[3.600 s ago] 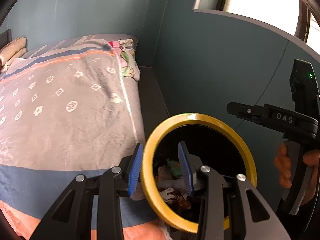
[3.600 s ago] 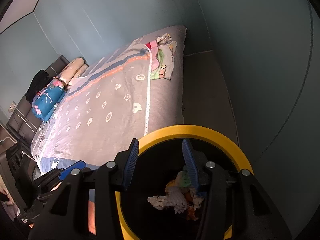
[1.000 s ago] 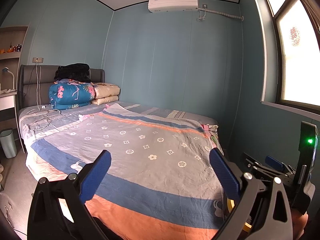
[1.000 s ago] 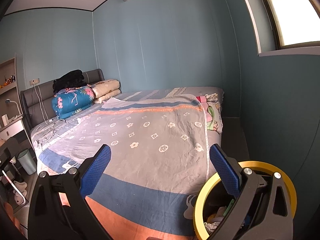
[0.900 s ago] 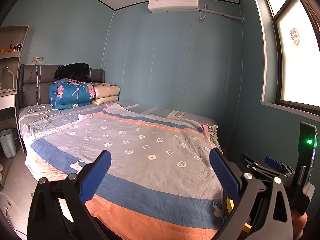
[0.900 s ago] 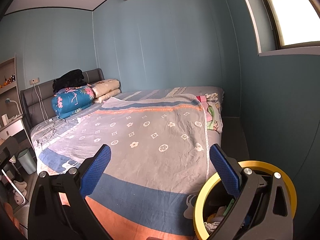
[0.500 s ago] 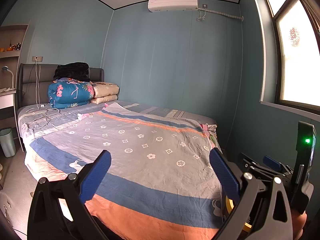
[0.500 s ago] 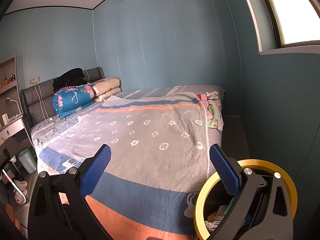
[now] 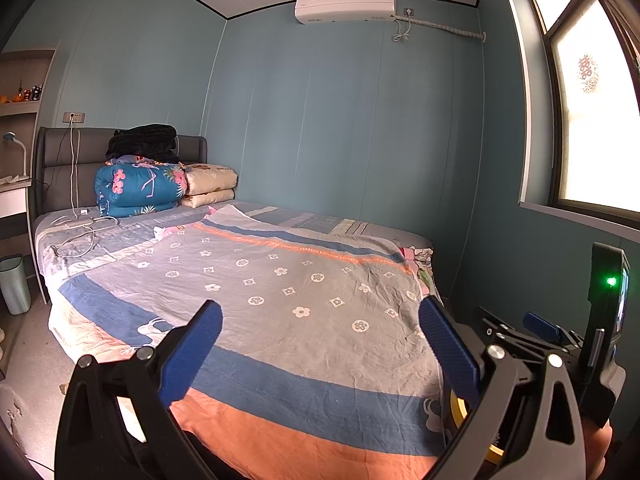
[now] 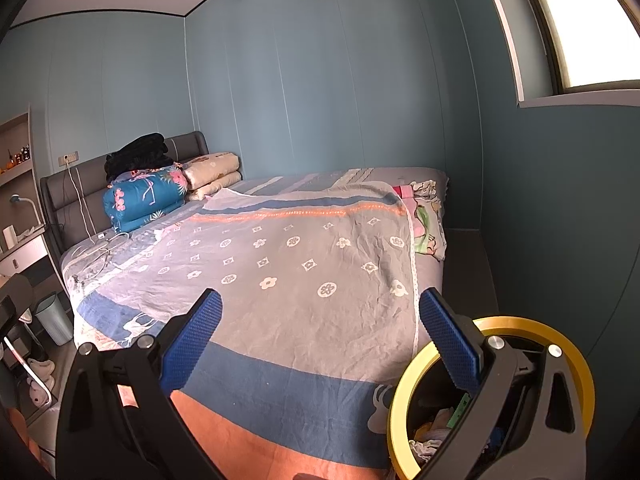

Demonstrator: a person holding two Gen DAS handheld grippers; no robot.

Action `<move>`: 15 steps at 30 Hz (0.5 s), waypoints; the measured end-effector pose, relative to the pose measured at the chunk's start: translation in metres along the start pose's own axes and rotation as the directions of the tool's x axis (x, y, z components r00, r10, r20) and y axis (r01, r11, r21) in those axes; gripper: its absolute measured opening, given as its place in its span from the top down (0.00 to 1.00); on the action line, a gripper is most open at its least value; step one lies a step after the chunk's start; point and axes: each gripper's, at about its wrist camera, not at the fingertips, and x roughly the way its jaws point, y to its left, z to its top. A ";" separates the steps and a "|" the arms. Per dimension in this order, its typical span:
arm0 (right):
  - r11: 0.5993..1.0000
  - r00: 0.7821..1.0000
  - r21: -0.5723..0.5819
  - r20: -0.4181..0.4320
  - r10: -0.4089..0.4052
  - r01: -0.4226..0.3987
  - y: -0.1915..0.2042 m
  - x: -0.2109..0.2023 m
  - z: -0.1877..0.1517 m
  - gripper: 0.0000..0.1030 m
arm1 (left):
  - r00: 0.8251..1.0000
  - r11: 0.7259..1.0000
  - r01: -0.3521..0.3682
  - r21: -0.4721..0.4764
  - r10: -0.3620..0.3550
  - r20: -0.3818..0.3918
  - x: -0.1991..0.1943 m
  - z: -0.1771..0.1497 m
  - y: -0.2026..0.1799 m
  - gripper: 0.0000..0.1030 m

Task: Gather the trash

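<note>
A black trash bin with a yellow rim [image 10: 568,340] stands on the floor at the bed's near right corner, holding crumpled paper and wrappers [image 10: 434,432]. A sliver of its rim shows in the left wrist view [image 9: 456,408]. My right gripper [image 10: 316,344] is open and empty, raised over the bed's foot, its right finger in front of the bin. My left gripper [image 9: 316,348] is open and empty, level over the bed. The right gripper's body [image 9: 560,336] shows at the left view's right edge.
A large bed [image 9: 248,280] with a grey, blue and orange patterned cover fills the middle. Folded quilts [image 9: 140,188] and charger cables [image 9: 80,232] lie near the headboard. A pale green bin [image 9: 14,284] stands at the left. Blue walls and a window [image 9: 592,100] close the right side.
Both grippers rose from the yellow-rimmed bin and opened wide, now facing across the bed. In the last second they only drifted slightly.
</note>
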 end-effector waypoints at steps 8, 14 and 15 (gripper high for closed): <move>1.000 1.000 0.004 -0.013 -0.002 0.002 -0.002 0.003 -0.001 0.08 | 1.000 1.000 0.001 0.000 -0.001 -0.003 0.000 0.000 -0.001 0.08; 1.000 1.000 0.003 -0.014 -0.002 0.002 -0.002 0.004 -0.001 0.08 | 1.000 1.000 0.004 0.001 -0.004 -0.007 0.001 -0.001 -0.002 0.08; 1.000 1.000 0.003 -0.015 -0.002 0.002 -0.002 0.004 0.000 0.08 | 1.000 1.000 0.005 0.000 -0.005 -0.008 0.001 0.000 -0.002 0.08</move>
